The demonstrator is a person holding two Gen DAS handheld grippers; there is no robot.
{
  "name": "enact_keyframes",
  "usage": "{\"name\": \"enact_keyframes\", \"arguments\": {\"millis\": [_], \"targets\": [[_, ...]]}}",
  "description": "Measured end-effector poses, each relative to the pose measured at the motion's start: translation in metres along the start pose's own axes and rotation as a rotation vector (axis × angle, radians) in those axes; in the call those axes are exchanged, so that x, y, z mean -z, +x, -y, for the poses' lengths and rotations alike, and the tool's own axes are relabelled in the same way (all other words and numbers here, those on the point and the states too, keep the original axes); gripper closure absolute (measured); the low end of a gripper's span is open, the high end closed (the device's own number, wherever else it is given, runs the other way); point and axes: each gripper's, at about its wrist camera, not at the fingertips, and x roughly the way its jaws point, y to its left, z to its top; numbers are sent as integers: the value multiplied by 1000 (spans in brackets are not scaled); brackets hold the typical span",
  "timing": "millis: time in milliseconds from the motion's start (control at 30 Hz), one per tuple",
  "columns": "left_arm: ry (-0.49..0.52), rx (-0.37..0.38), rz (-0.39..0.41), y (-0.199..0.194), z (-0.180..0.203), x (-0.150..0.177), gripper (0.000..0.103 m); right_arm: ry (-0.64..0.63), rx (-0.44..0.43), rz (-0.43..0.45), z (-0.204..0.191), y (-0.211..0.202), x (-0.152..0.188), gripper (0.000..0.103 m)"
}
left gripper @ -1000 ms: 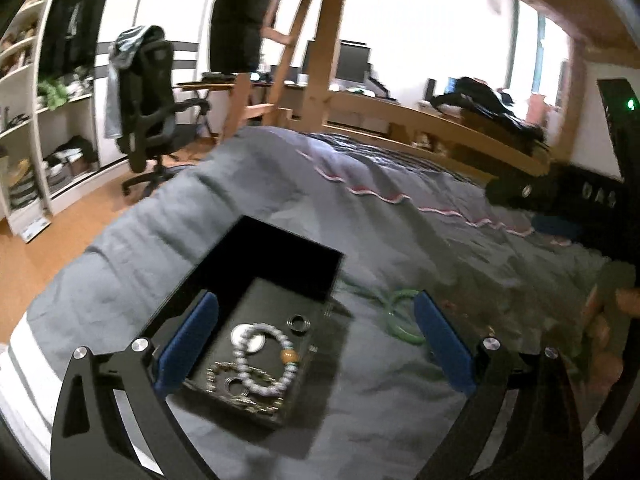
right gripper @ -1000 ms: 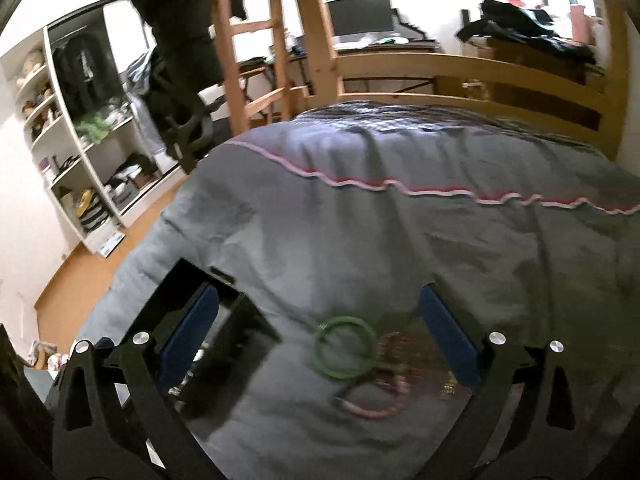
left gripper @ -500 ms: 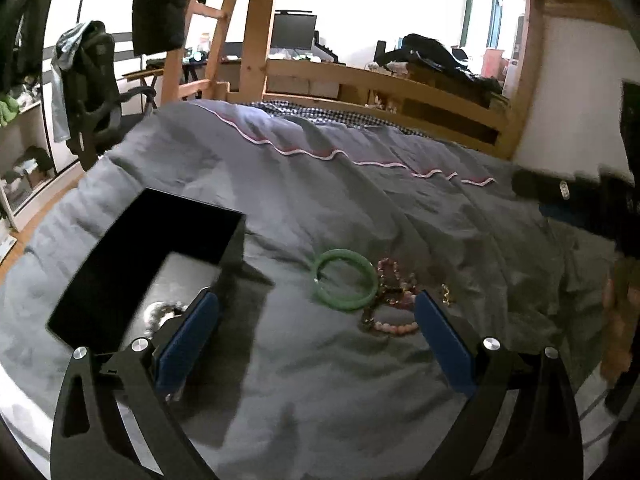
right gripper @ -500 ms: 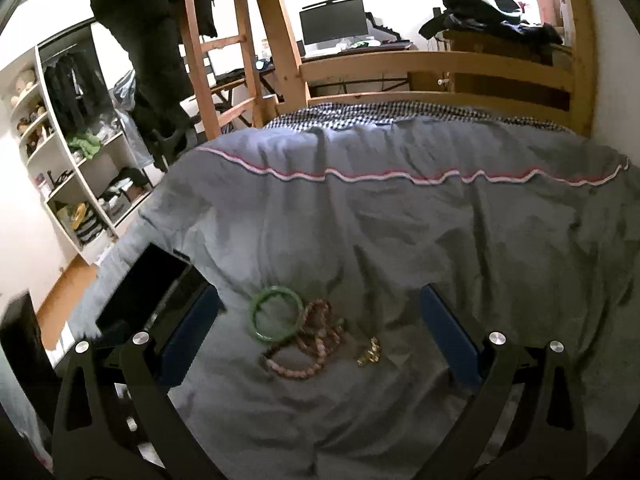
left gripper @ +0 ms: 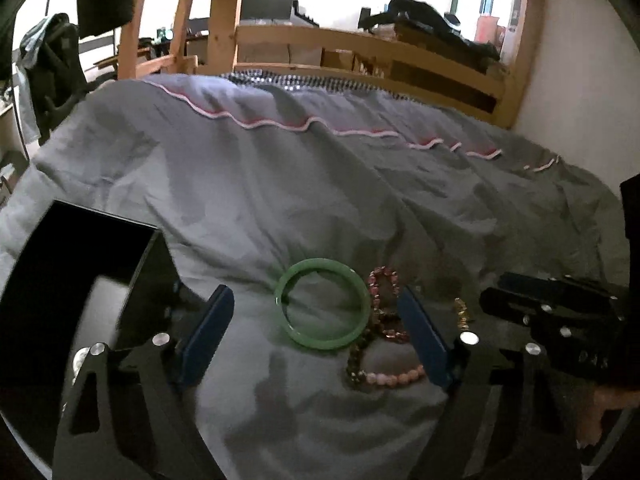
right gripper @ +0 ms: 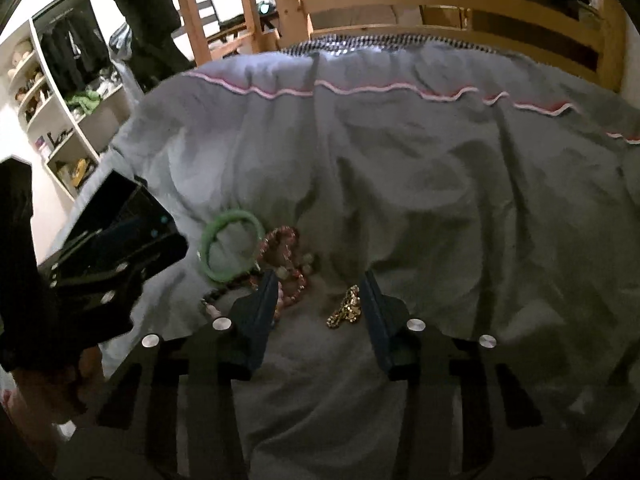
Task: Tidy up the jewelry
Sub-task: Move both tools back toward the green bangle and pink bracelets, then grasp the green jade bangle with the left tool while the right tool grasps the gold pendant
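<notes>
A green bangle (left gripper: 322, 309) lies on the grey duvet (left gripper: 320, 184), between the open fingers of my left gripper (left gripper: 316, 320). Pink bead bracelets (left gripper: 385, 308) lie tangled just right of it, partly behind the right finger. The open black jewelry box (left gripper: 80, 264) sits at the left. In the right wrist view my right gripper (right gripper: 322, 294) is open and partly narrowed around a gold chain piece (right gripper: 346, 308), low over the duvet. The bangle (right gripper: 230, 246) and bracelets (right gripper: 286, 254) lie left of it. The left gripper's body (right gripper: 104, 264) is at the left.
A wooden bed rail (left gripper: 360, 52) and ladder (left gripper: 136, 32) stand at the far end. A shelf unit (right gripper: 60, 120) stands at the left beyond the bed edge. A white wall (left gripper: 572, 112) runs along the right side.
My left gripper swung right from the box to the green bangle and came closer. My right gripper dropped toward the gold chain piece and its fingers narrowed.
</notes>
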Motion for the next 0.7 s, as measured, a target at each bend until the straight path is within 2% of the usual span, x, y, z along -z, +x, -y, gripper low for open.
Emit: {"name": "enact_keyframes", "arguments": {"millis": [100, 300, 467, 567, 667, 700], "targets": [[47, -72, 9, 11, 4, 0, 22, -38, 45, -22, -3, 14, 3, 61], [56, -57, -53, 37, 3, -1, 17, -74, 107, -69, -2, 41, 8, 61], [40, -27, -113, 61, -1, 0, 14, -36, 101, -82, 8, 53, 14, 62], [35, -15, -121, 66, -3, 3, 14, -16, 97, -81, 10, 53, 15, 70], [59, -17, -117, 63, 2, 4, 14, 8, 90, -78, 12, 51, 16, 74], [74, -27, -120, 64, 5, 4, 9, 18, 87, -78, 12, 50, 16, 74]]}}
